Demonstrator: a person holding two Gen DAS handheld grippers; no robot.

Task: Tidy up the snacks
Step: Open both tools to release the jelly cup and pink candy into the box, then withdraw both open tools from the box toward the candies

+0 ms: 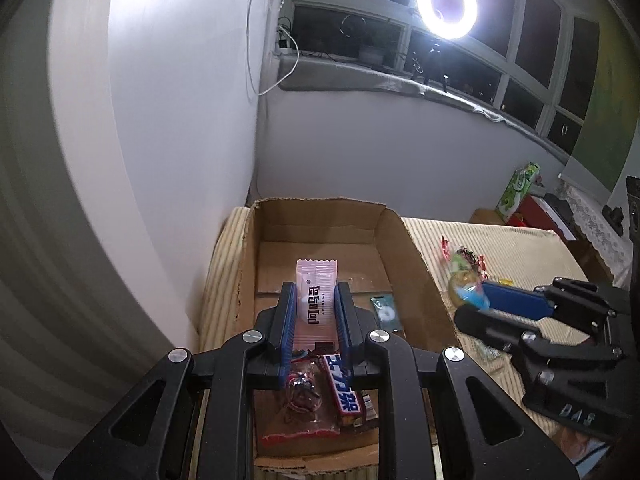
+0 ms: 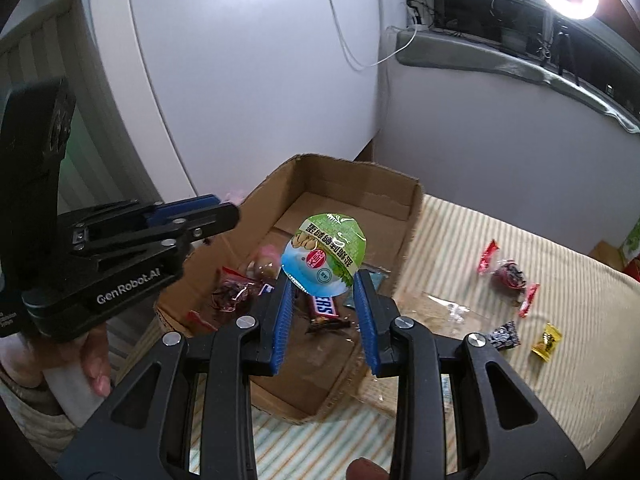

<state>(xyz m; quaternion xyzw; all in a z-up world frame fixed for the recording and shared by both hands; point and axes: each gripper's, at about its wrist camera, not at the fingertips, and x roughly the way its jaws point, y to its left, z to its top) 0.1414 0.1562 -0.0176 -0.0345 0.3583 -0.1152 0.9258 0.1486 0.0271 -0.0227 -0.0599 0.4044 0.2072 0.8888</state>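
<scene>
My left gripper (image 1: 315,288) is shut on a pink-and-white snack packet (image 1: 316,280) and holds it over the open cardboard box (image 1: 420,272). In the box lie a Snickers bar (image 1: 344,388), a red-wrapped candy (image 1: 300,396) and a small teal packet (image 1: 384,312). My right gripper (image 2: 324,278) is shut on a jelly cup with a green and blue lid (image 2: 324,256), over the box's near right side (image 2: 412,208). Each gripper shows in the other's view: the right gripper (image 1: 474,300) beside the box, the left gripper (image 2: 230,208) above its left wall.
Loose candies lie on the striped tablecloth (image 2: 520,380) right of the box: red ones (image 2: 508,274), a black one (image 2: 506,334), a yellow one (image 2: 546,340) and a clear wrapper (image 2: 452,308). A white panel (image 1: 180,120) stands left of the box. A hand (image 2: 96,360) holds the left gripper.
</scene>
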